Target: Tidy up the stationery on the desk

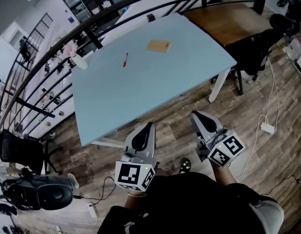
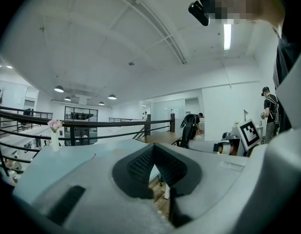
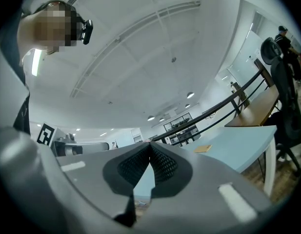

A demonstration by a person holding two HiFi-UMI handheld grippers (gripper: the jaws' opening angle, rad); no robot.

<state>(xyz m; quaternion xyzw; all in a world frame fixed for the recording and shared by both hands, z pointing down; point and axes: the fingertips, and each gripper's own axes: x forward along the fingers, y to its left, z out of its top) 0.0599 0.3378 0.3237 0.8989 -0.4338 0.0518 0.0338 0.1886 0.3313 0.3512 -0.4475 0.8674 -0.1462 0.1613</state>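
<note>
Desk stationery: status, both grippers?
Both shut, empty: left gripper, right gripper, short of the desk. Red pen and brown notepad lie on top, apart, untouched. Nothing in the way.

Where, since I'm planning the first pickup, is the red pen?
In the head view the red pen lies far back on the blue desk, between the white vase on its left and the tan notepad.

Pale blue desk (image 1: 140, 96) stretches out ahead of both sets of fingertips, well apart from them. Far out ahead of the left gripper's fingers (image 1: 142, 139) lies a red pen (image 1: 125, 59). Further on, to its right, a tan notepad (image 1: 158, 46) lies flat. Left of the pen, at the desk's edge, a white vase (image 1: 78, 61) stands upright.
</note>
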